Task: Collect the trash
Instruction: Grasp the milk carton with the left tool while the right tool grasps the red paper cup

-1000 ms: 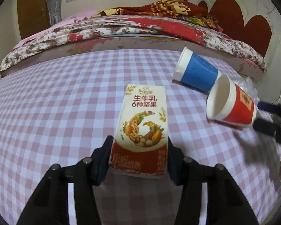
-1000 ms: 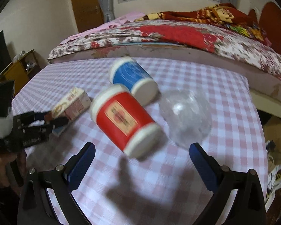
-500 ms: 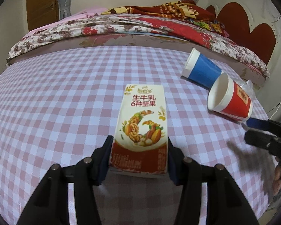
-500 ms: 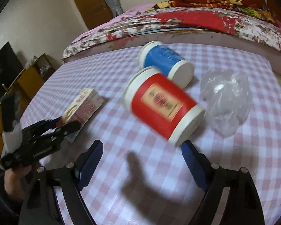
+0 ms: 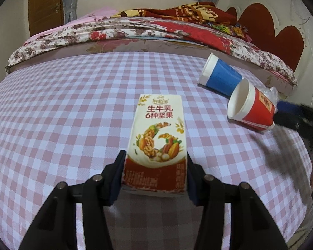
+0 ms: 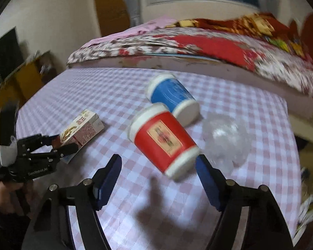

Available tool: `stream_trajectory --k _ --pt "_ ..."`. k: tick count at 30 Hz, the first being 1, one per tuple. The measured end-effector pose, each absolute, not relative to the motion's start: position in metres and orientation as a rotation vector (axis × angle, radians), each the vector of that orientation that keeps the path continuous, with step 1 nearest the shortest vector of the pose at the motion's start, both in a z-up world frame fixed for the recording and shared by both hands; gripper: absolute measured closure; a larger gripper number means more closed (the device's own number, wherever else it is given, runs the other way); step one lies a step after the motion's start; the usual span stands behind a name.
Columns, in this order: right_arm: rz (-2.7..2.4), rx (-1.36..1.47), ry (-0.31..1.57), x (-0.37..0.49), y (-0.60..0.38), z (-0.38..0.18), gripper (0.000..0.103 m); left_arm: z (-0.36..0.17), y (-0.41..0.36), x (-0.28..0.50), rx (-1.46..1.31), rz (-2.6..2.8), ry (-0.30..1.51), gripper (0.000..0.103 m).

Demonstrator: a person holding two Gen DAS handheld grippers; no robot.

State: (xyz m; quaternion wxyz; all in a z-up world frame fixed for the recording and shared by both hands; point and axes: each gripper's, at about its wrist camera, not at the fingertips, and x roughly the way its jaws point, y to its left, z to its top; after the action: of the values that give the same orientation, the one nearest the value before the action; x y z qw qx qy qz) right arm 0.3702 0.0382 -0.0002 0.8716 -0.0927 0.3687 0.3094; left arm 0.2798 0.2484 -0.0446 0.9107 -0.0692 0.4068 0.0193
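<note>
Gripping a milk carton (image 5: 156,145) by its near end, the left gripper (image 5: 155,173) is pressing both pads against the carton's sides on a checked tablecloth (image 5: 62,114). The right gripper (image 6: 158,175) has just been closing, its jaws half open around the base of a red cup (image 6: 164,139) lying on its side, not yet pinching it. A blue cup (image 6: 173,95) is lying touching behind. Only the right view is showing a crumpled clear bag (image 6: 227,137) fully, and a hand (image 6: 4,193) holding the left gripper.

Checked tablecloth (image 5: 62,108); floral bed (image 5: 135,29); wooden door (image 5: 44,6).
</note>
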Motion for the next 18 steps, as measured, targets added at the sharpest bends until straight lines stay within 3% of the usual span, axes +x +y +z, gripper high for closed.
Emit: stream_trajectory --k 9,12,18 --pt "0.63 -0.271 0.849 0.401 0.056 -0.014 0.028 -0.044 0.246 0.279 -0.131 0.038 0.841 0.051" --pt "0.608 -0.186 0.929 0.396 0.058 -0.022 0.04 -0.044 0.246 0.279 -0.136 0.04 0.841 0.051" --pt "0.623 -0.047 0.979 0.38 0.066 -0.026 0.04 -0.039 0.247 0.28 -0.137 0.044 0.835 0.051"
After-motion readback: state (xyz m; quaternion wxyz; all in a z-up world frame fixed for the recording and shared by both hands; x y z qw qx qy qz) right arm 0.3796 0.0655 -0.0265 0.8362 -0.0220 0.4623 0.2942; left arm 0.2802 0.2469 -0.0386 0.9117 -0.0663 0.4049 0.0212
